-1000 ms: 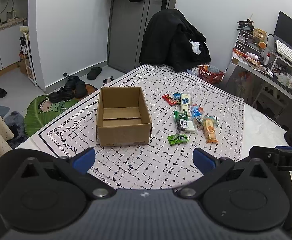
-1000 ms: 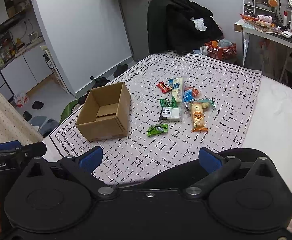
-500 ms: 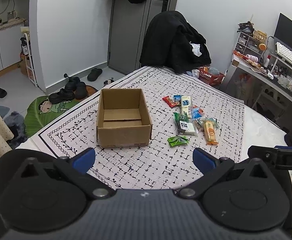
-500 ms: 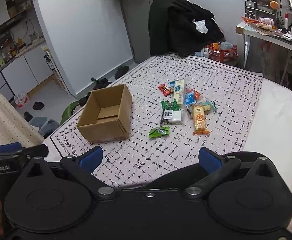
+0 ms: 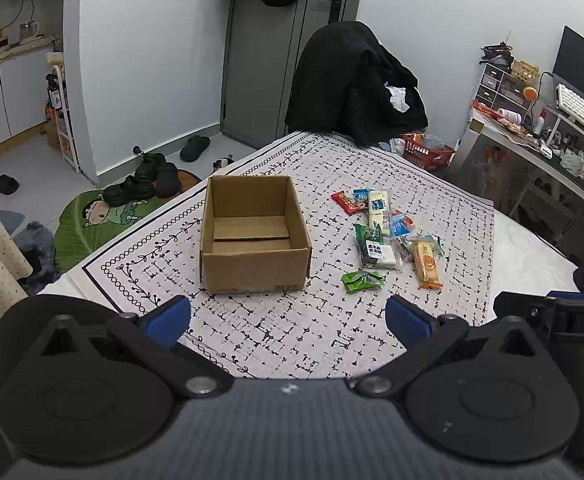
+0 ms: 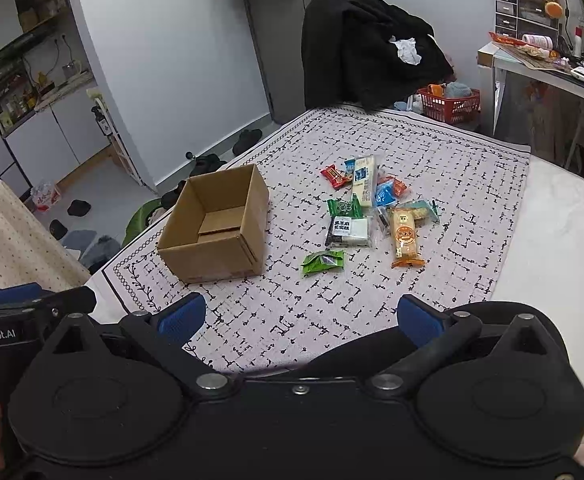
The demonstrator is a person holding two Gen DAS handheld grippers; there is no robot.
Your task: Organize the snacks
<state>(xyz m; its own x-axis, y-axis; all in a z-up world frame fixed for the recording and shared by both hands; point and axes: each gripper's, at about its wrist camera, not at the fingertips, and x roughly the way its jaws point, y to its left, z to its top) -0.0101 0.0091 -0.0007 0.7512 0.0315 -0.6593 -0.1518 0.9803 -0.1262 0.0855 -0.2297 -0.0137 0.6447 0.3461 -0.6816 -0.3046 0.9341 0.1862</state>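
An open, empty cardboard box [image 5: 253, 236] [image 6: 215, 226] stands on a patterned cloth [image 5: 292, 332] [image 6: 432, 152] on a bed. To its right lies a loose pile of several snack packets [image 5: 388, 236] [image 6: 372, 208], among them a small green packet [image 5: 362, 281] [image 6: 323, 262] nearest me and a long orange packet [image 5: 426, 264] [image 6: 406, 238]. My left gripper [image 5: 287, 316] is open and empty, held above the cloth's near edge in front of the box. My right gripper [image 6: 302, 316] is open and empty, held back from the snacks.
A chair draped with black clothes [image 5: 352, 88] stands at the bed's far end, with a red basket [image 6: 450, 104] beside it. A cluttered desk [image 5: 540, 140] is at the right. Shoes and a green mat [image 5: 103, 216] lie on the floor left.
Both grippers have drifted slightly, so the box and snacks sit a little lower in both views. Nothing was taken hold of.
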